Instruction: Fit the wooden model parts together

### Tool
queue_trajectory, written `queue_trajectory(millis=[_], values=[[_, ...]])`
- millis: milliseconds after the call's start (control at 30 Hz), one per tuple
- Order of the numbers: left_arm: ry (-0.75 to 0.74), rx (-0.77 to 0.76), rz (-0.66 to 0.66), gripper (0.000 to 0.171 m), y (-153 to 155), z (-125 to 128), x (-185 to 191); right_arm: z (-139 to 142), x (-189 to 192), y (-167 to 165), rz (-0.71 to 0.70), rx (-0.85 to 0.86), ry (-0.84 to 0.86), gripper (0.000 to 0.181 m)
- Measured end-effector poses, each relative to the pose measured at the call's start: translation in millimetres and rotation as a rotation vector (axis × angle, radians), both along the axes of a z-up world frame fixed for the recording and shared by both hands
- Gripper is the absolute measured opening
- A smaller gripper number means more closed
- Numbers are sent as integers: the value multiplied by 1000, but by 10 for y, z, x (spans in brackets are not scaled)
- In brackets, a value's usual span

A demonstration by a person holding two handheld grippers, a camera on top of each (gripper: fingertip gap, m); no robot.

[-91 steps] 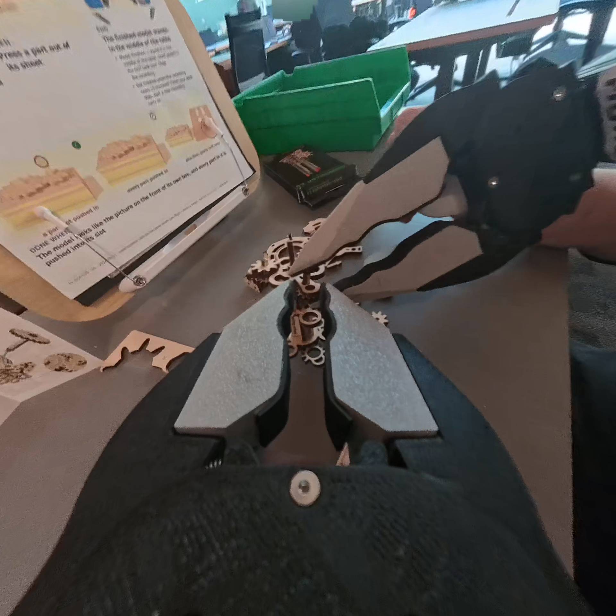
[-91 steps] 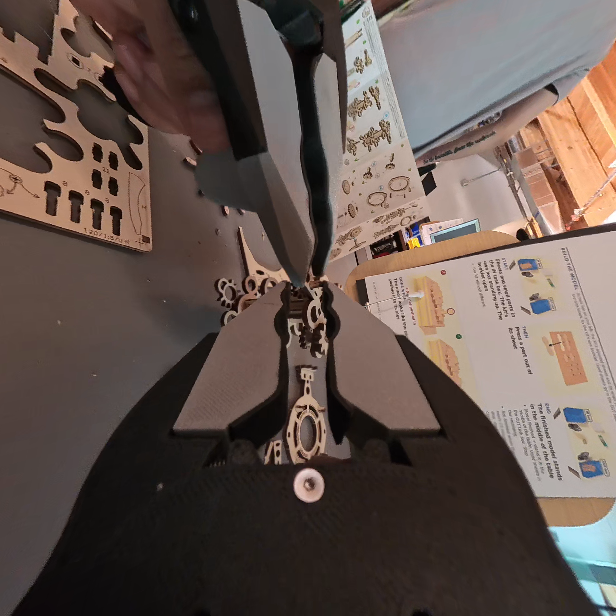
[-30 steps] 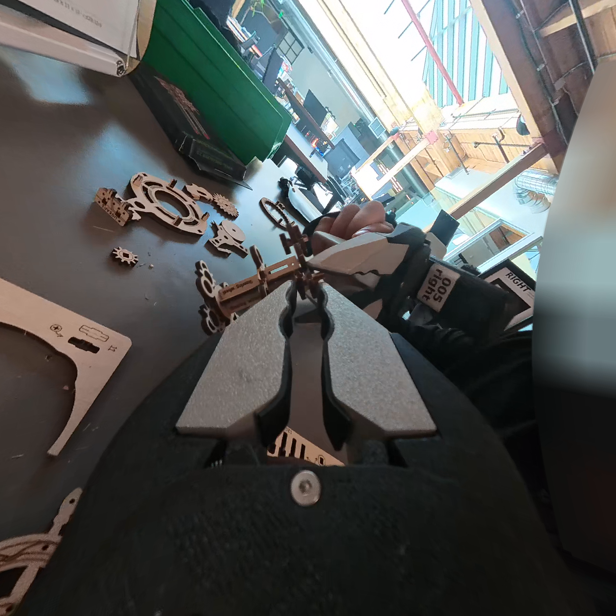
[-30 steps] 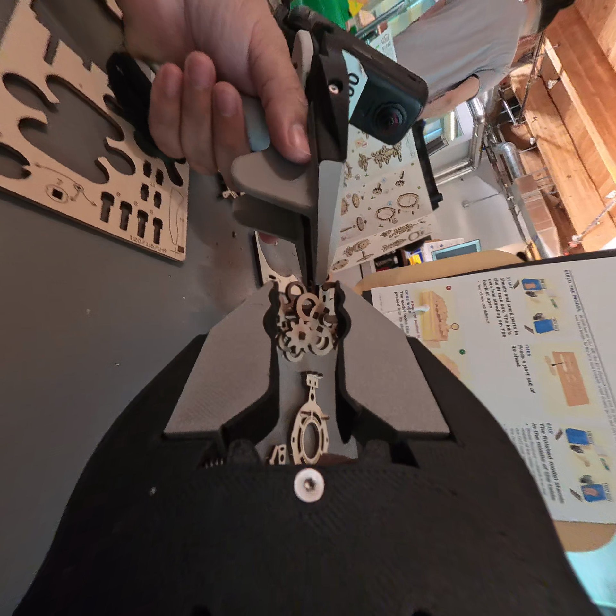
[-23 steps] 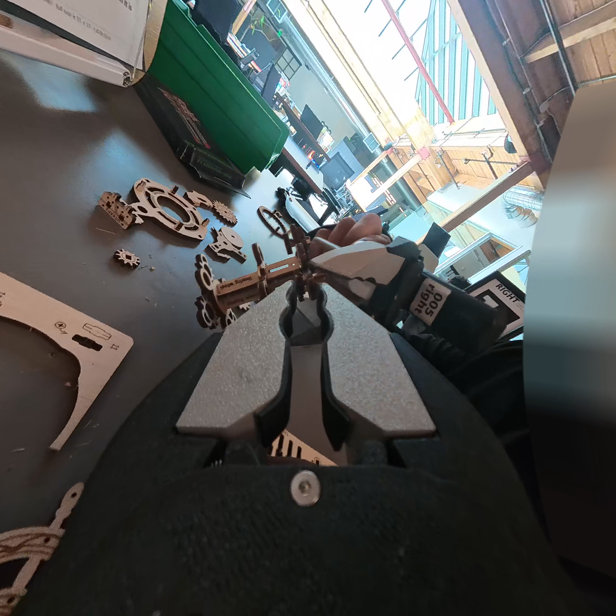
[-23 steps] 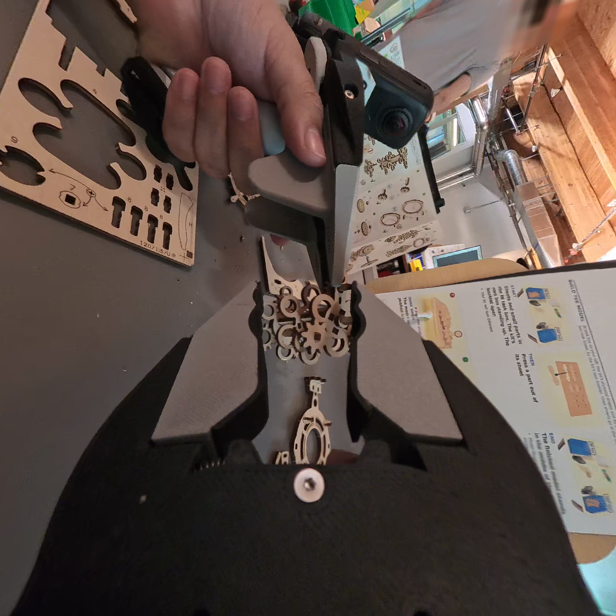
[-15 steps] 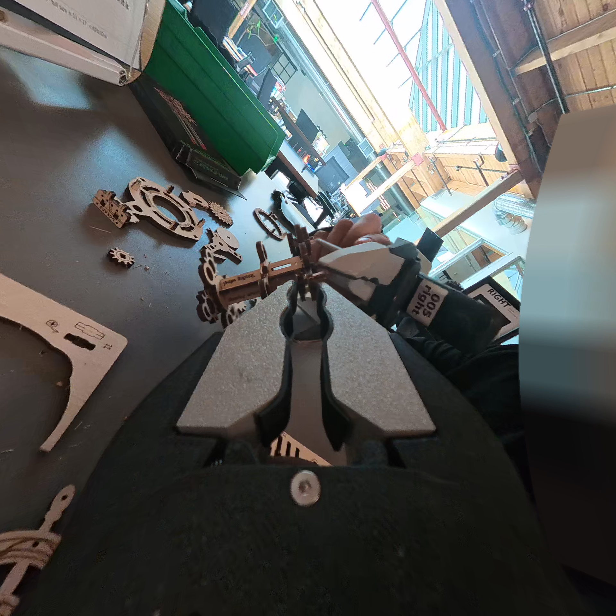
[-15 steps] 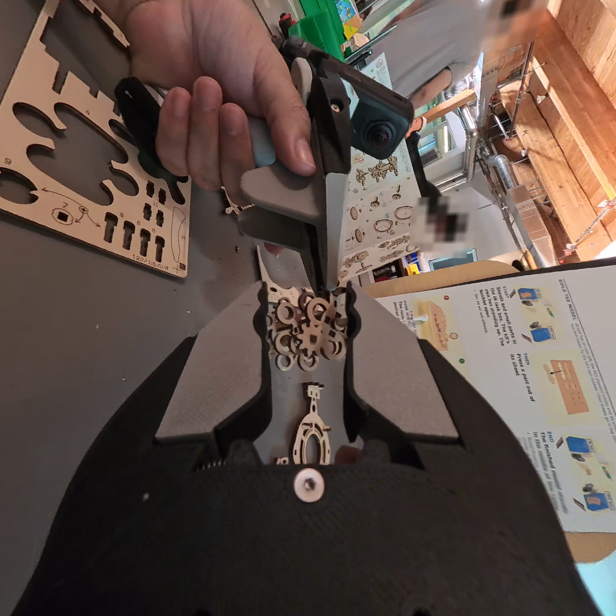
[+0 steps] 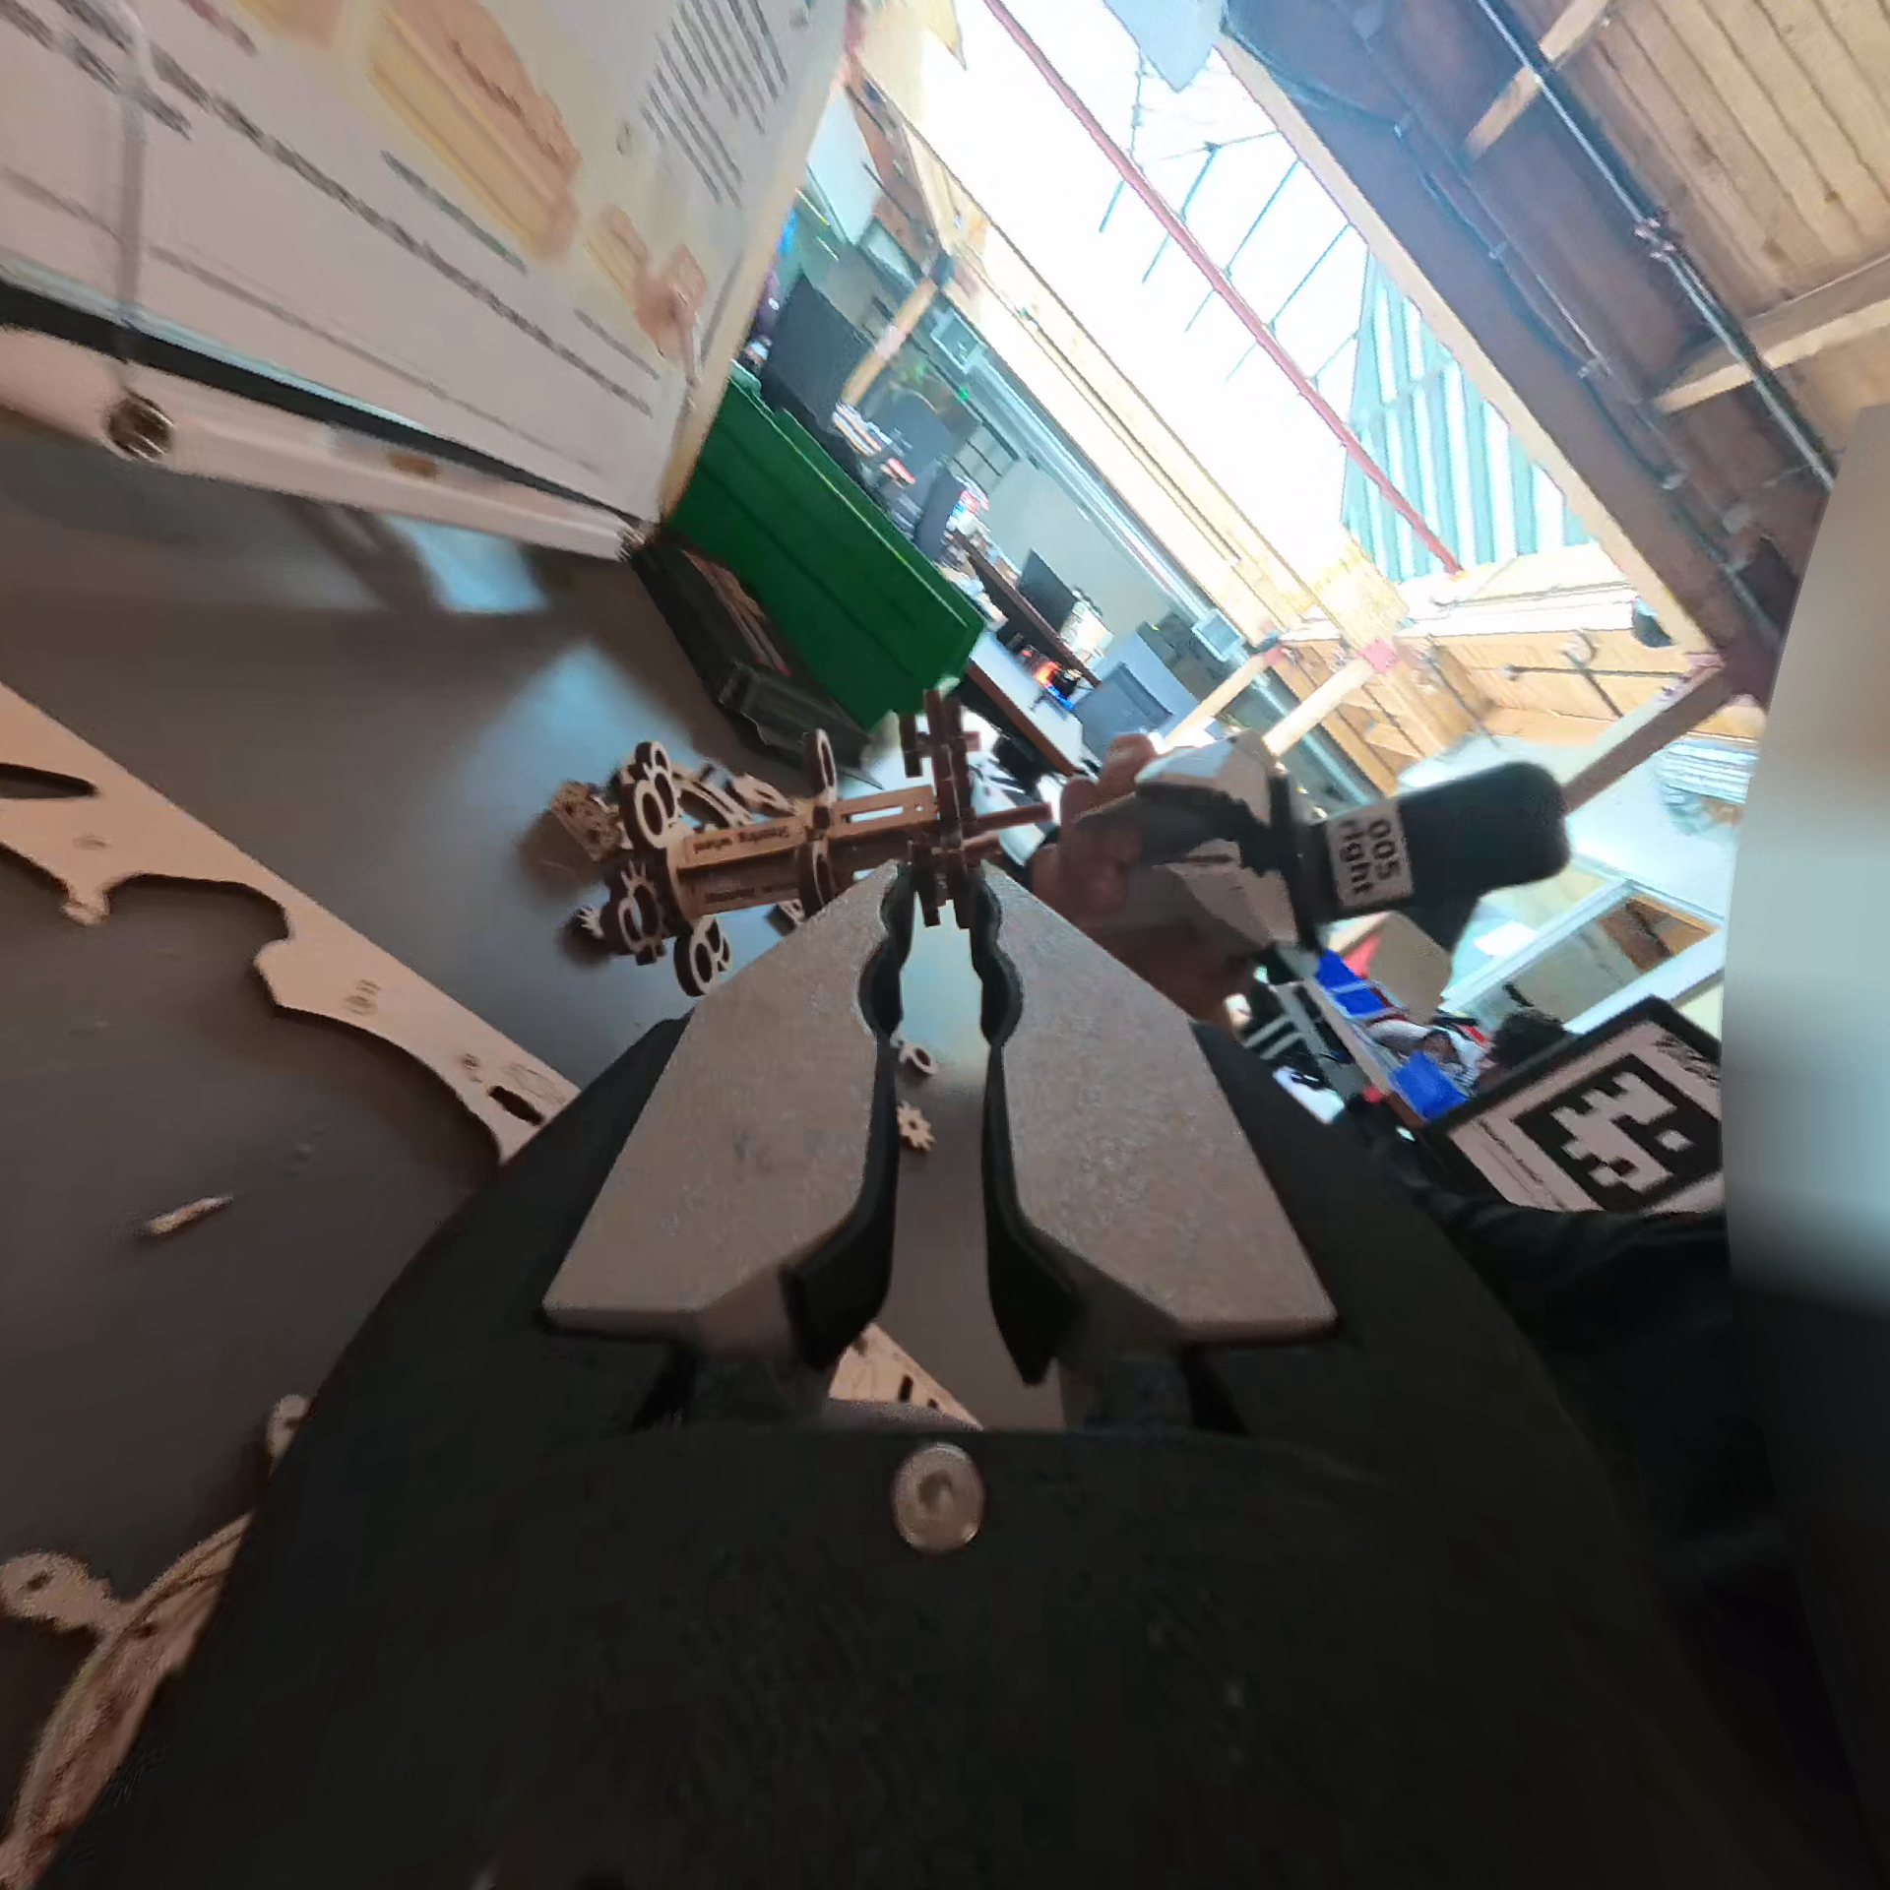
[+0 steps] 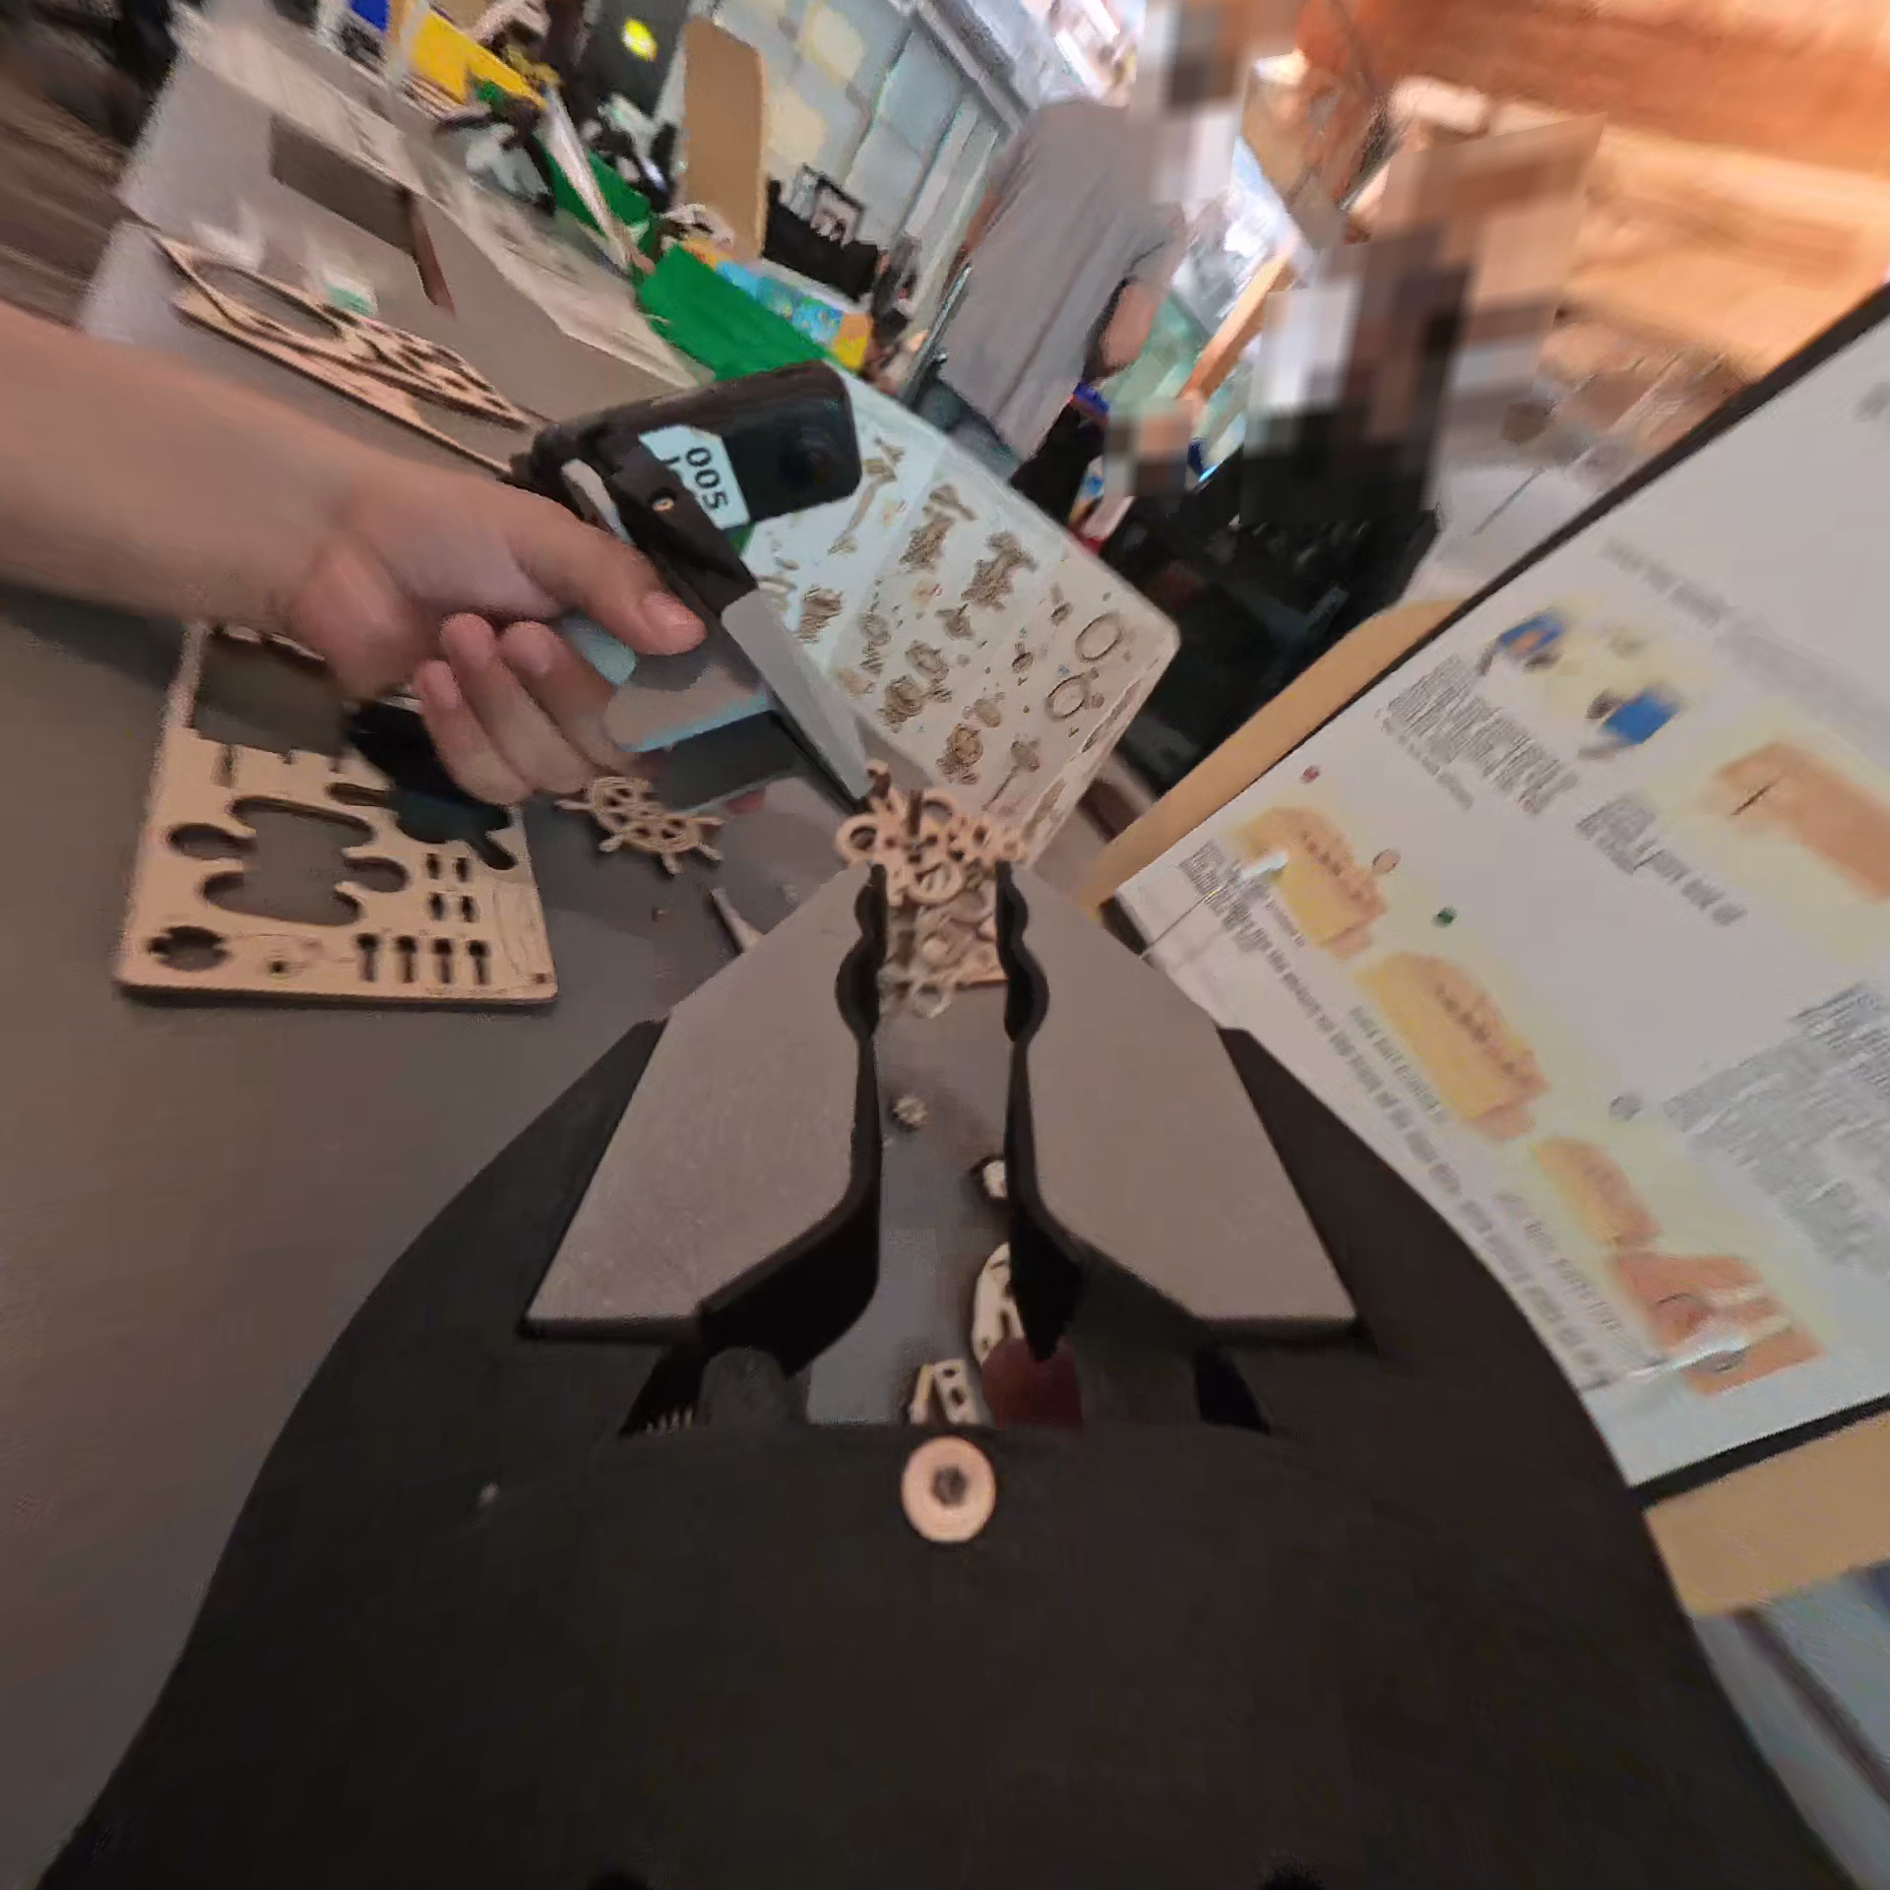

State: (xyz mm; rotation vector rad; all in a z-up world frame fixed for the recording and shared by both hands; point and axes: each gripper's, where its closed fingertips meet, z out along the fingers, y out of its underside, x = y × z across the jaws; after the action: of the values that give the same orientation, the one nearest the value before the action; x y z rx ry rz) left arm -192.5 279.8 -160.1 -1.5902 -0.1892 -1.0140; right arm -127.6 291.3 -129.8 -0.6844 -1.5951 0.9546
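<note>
The wooden model [image 9: 757,859] is a slotted beam with gears and a cross-shaped hub, held above the grey table [image 9: 307,736]. My left gripper [image 9: 936,892] is shut on the hub end. My right gripper [image 9: 1074,818] meets the model's axle tip from the right. In the right wrist view the right gripper [image 10: 938,880] has its jaws drawn narrow around the model [image 10: 920,849]. The left gripper [image 10: 864,788] touches the model from the upper left, held by a hand [image 10: 491,634]. That view is blurred.
A punched-out wooden sheet [image 10: 338,900] and a ship's-wheel part [image 10: 639,818] lie on the left. The instruction board [image 10: 1534,972] stands on the right, a parts diagram [image 10: 982,634] behind. A green bin [image 9: 818,603], black box [image 9: 736,655] and loose gears [image 9: 915,1125] are near. The tips of one gripper are about 8 centimeters away from the tips of the other.
My right gripper's jaws have drawn in from wide open to narrow around the model. Both grippers have swung and raised the model higher above the table. The left grip is unchanged.
</note>
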Motion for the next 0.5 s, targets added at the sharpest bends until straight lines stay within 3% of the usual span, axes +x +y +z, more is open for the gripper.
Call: queue_trajectory(millis=[100,233,500], values=[[60,12,64,7,16,8,-91,-301,98,-2,62,-121,-258,16],[158,-5,127,7,45,-47,-149,-960,315,-43,34,-52,-621,31],[328,3,125,8,46,-84,-53,-1234,304,-101,19,6,-698,33]])
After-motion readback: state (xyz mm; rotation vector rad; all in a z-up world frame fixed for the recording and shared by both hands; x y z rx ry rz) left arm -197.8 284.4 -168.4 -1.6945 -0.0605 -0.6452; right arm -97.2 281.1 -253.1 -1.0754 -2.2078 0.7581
